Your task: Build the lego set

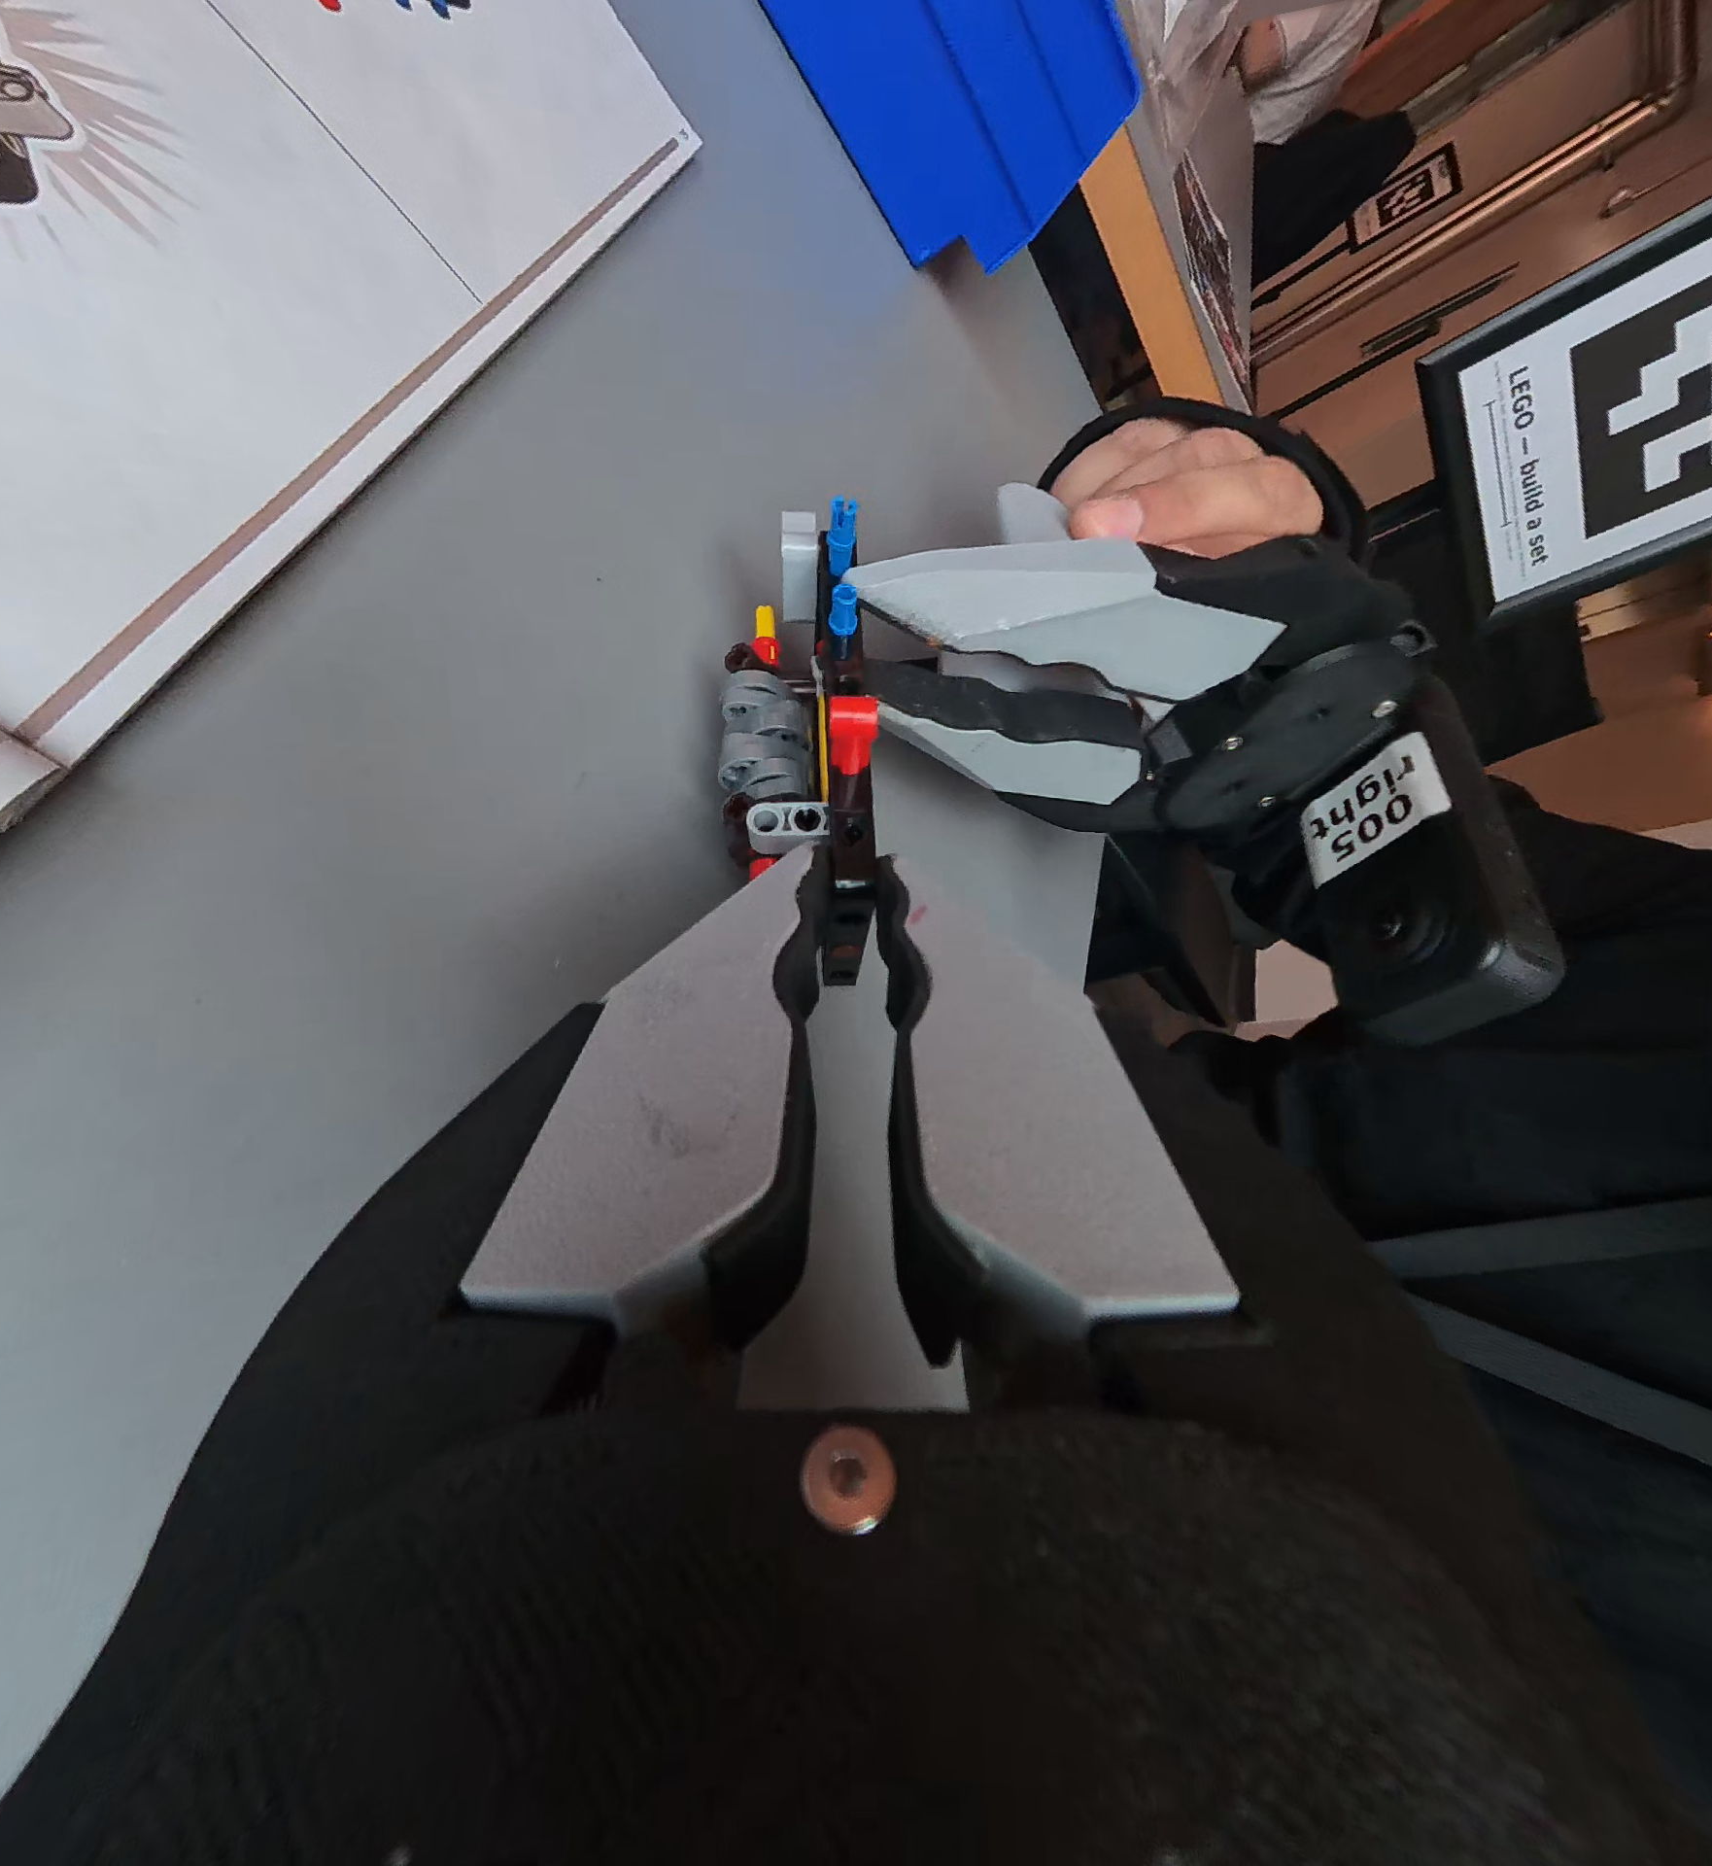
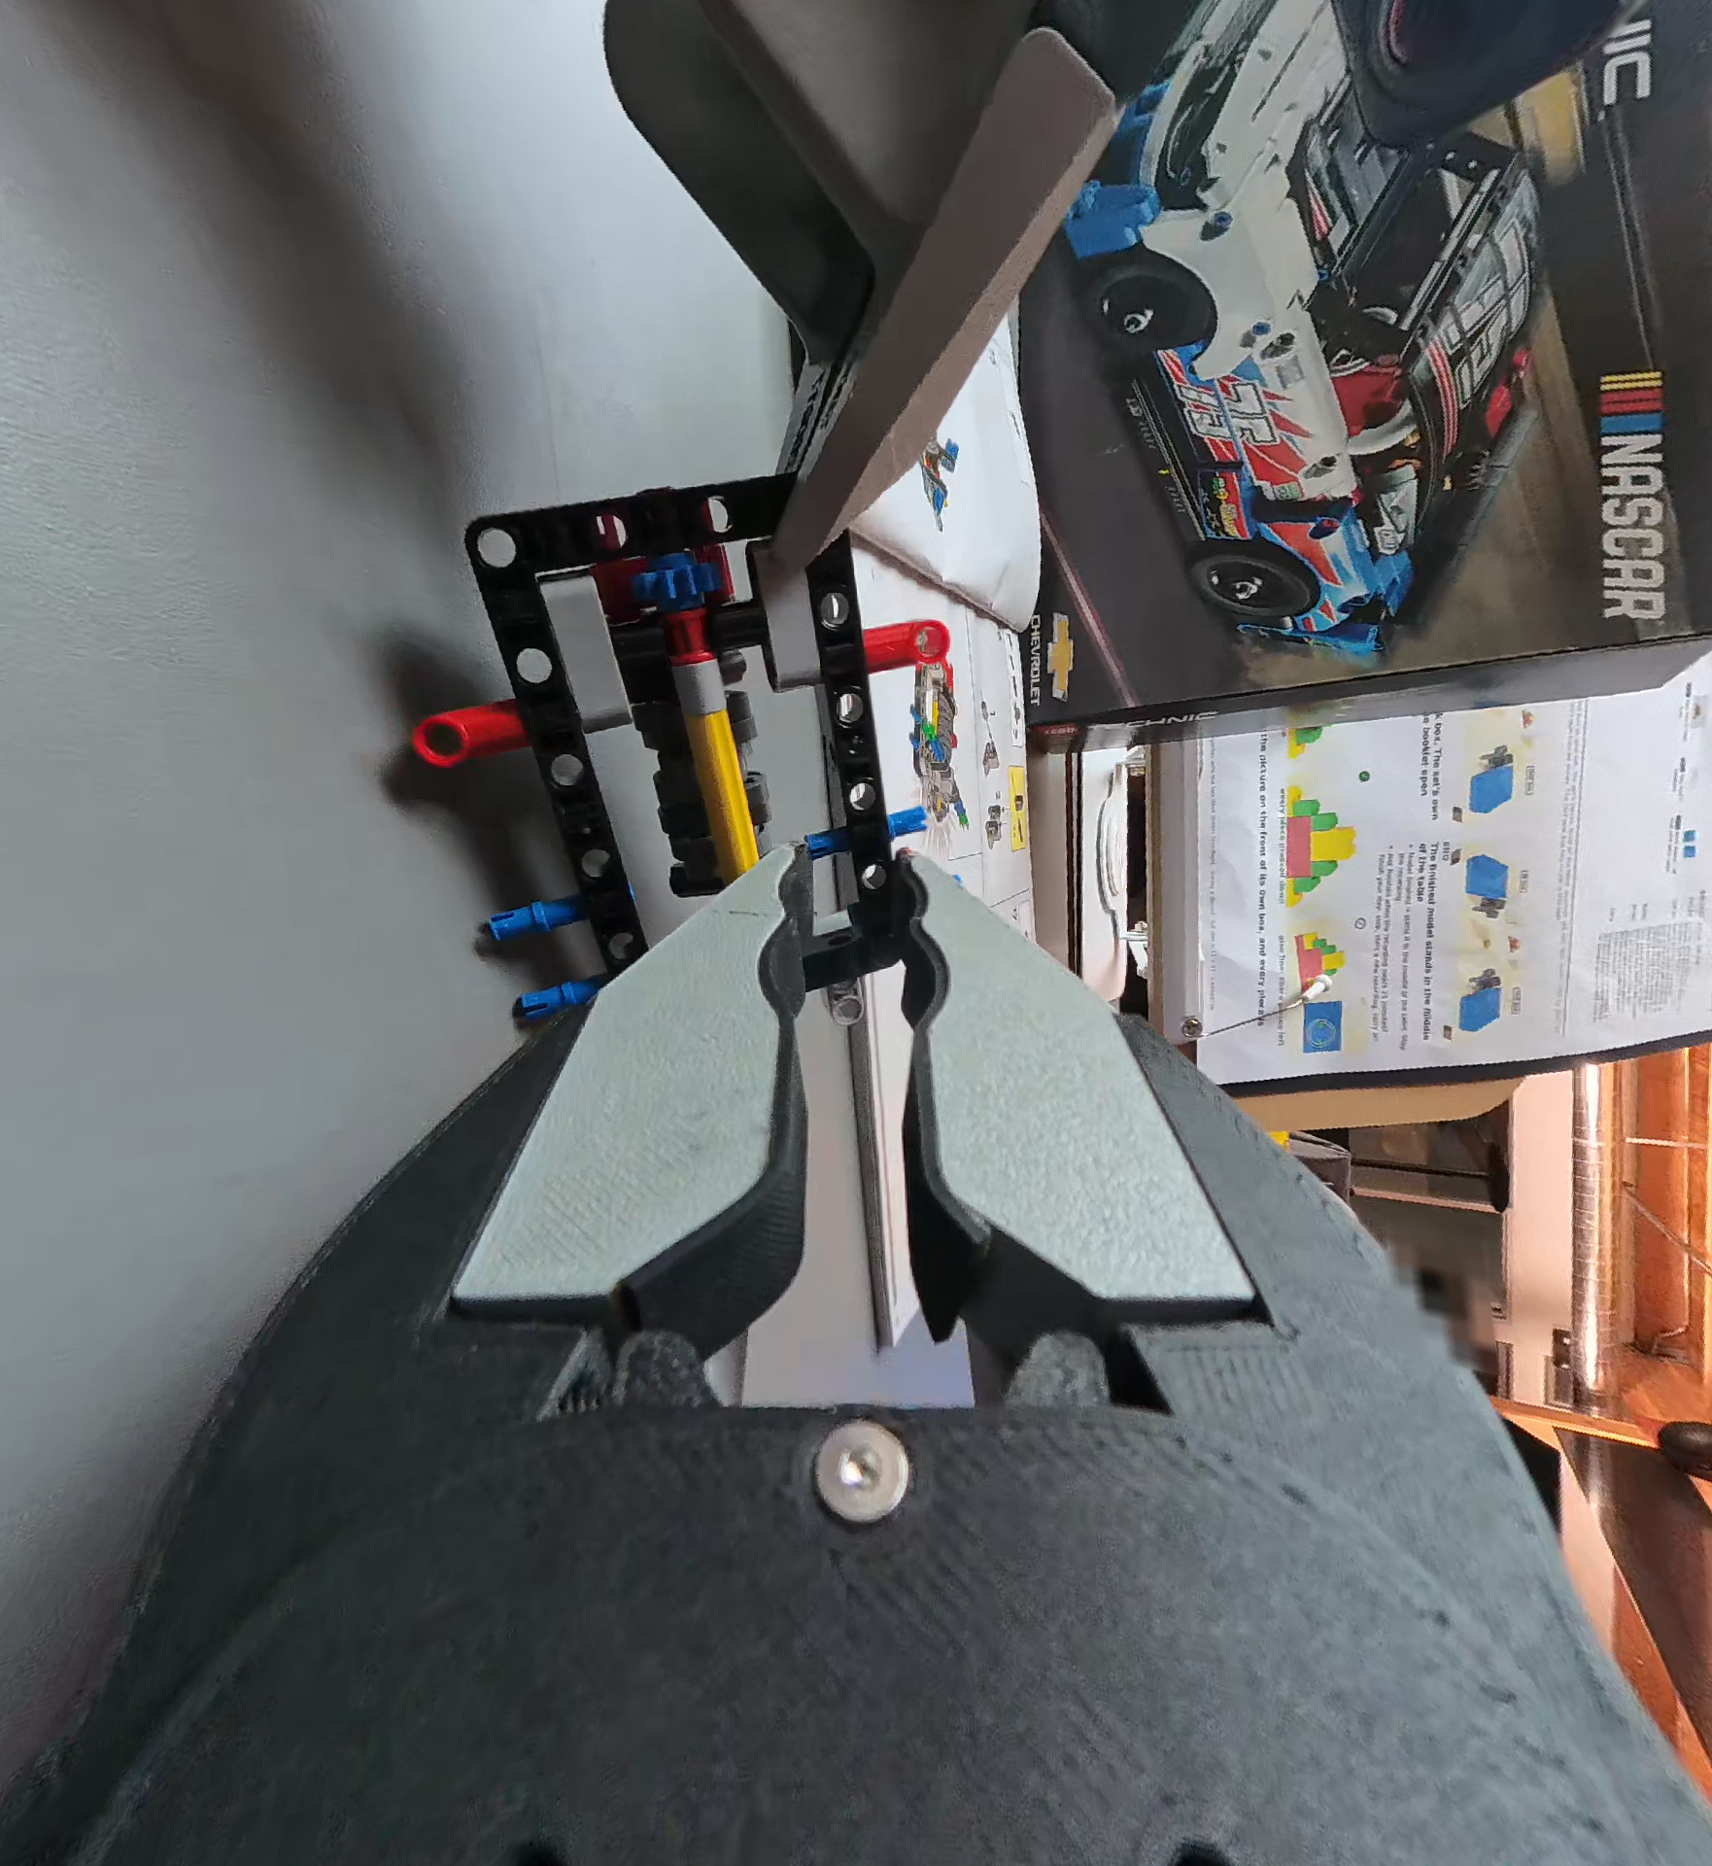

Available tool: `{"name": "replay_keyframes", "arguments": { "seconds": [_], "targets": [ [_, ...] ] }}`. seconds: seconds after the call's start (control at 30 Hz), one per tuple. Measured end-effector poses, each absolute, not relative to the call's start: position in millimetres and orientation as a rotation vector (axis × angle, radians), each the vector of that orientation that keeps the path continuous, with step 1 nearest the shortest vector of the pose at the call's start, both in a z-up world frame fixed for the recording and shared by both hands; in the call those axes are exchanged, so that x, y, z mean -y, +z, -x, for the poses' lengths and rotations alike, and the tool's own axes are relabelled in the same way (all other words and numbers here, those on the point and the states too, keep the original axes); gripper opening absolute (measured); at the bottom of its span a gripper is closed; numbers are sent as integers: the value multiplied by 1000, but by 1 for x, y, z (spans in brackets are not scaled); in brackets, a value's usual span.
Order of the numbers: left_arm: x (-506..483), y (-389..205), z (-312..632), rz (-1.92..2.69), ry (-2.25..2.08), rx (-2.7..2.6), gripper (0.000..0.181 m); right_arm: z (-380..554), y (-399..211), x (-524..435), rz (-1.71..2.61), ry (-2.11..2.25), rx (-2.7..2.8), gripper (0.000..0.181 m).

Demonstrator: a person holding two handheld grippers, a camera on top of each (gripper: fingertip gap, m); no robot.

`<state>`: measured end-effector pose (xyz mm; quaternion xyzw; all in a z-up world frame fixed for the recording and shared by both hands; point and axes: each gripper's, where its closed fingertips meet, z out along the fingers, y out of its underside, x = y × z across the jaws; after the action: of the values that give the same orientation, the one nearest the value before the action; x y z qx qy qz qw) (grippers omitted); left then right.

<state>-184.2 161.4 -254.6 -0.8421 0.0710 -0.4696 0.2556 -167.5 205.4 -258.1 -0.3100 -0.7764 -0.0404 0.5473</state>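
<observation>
The black Technic frame (image 2: 670, 697) with its yellow axle (image 2: 721, 798), red connectors and blue pins was held up off the grey table (image 1: 327, 909), gripped from two ends at once. The left gripper (image 1: 847, 899) was pinched on one end of the frame and the right gripper (image 2: 852, 909) was clamped on a corner of it. My guess is two grips kept it from twisting, since those pins sticking out the sides would stop it lying flat. The instruction booklet (image 1: 277, 252) lay open just beyond, probably so the step stayed readable. The set's box (image 2: 1387, 353) stood propped further back.
</observation>
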Motion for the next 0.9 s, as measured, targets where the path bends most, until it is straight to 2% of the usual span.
{"name": "replay_keyframes", "arguments": {
  "seconds": [0.07, 0.1, 0.37, 0.43, 0.5, 0.67, 0.7, 0.9],
  "targets": [
    [-162, -254, 183, 2288, -1276, -196, 6, 167, -258, -206, 743, -99, 1837, 13],
    [-161, -254, 182, 2286, -1281, -201, 6, 167, -258, -207, 748, -99, 1834, 6],
    [-165, -252, 182, 2275, -1271, -211, 6, 168, -251, -211, 703, -80, 1768, 6],
    [-167, -245, 186, 2237, -1249, -213, 6, 166, -248, -208, 696, -39, 1751, 13],
    [-168, -238, 192, 2200, -1192, -244, 6, 160, -239, -207, 726, 26, 1727, 27],
    [-165, -222, 201, 2095, -874, -410, 6, 120, -225, -226, 998, 263, 1667, 24],
    [-162, -220, 200, 2083, -799, -456, 6, 109, -228, -231, 1059, 307, 1673, 19],
    [-134, -230, 186, 2005, -226, -746, 5, 53, -262, -208, 1413, 695, 1833, 31]
  ]
}}
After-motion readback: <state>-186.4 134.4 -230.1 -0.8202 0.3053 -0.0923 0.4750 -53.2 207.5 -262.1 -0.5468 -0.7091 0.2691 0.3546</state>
